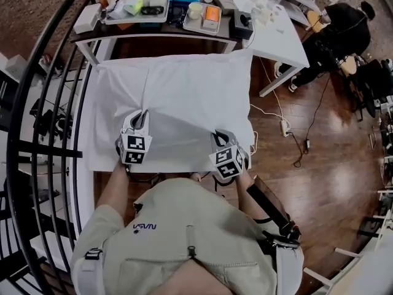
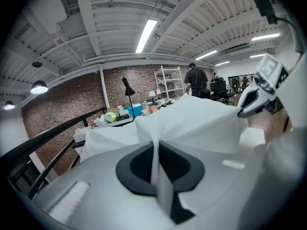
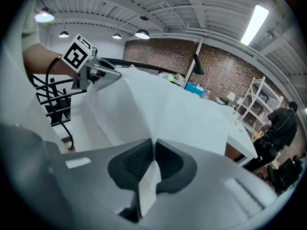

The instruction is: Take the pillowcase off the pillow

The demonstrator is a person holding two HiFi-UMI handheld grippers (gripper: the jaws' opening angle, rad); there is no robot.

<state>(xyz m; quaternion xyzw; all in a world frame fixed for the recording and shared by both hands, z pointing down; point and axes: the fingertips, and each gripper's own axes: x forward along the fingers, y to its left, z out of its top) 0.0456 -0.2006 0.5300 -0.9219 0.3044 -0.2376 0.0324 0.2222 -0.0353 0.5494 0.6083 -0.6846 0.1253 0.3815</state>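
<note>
Stripping of the pillow has barely begun: the white pillowcase [image 1: 184,94] covers the pillow across its whole visible length, lying flat on the white table [image 1: 98,155] with its far end toward the table's far edge and its near end along the near edge, just in front of the person. No bare pillow shows in any view, and which end of the case is open cannot be told. What looks done is the taking hold. What seems left is nearly everything: drawing the cloth back and freeing the pillow inside.

The left gripper [image 1: 142,113] sits over the near-left part of the pillow, its jaws pressed together on a raised fold of the white cloth, which tents up from the pillow into the pads. The right gripper [image 1: 216,135] is at the near-right corner, its jaws likewise closed on a pinch of cloth, a tongue of which pokes out behind them. Both forearms reach forward from the torso, side by side and apart, each gripper pointing away from the person and tilted downward, marker cubes turned up toward the head camera.
</note>
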